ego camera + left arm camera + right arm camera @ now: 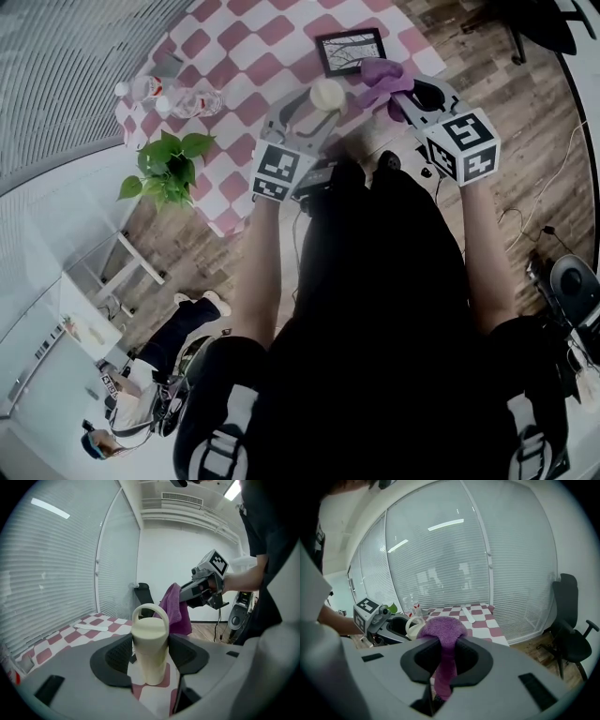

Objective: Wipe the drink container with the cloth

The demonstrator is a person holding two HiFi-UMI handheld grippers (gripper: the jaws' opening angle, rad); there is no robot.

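A cream drink container (328, 94) with a loop handle stands upright between the jaws of my left gripper (322, 106), whose pads press its sides. In the left gripper view the container (150, 648) is just above the checkered table, with my left gripper (150, 662) shut on it. My right gripper (399, 95) is shut on a purple cloth (382, 79), close to the right of the container. The cloth (443, 632) bunches over the jaws of my right gripper (446, 663) and hangs down between them. The cloth (176, 611) hangs just behind the container.
A red-and-white checkered table (246, 64) carries clear plastic bottles (187, 98), a dark-framed picture (349, 52) and a white flat strip (468, 613). A potted plant (169, 165) stands at its near corner. An office chair (570, 634) stands by the blinds. A seated person (159, 352) is on the floor side.
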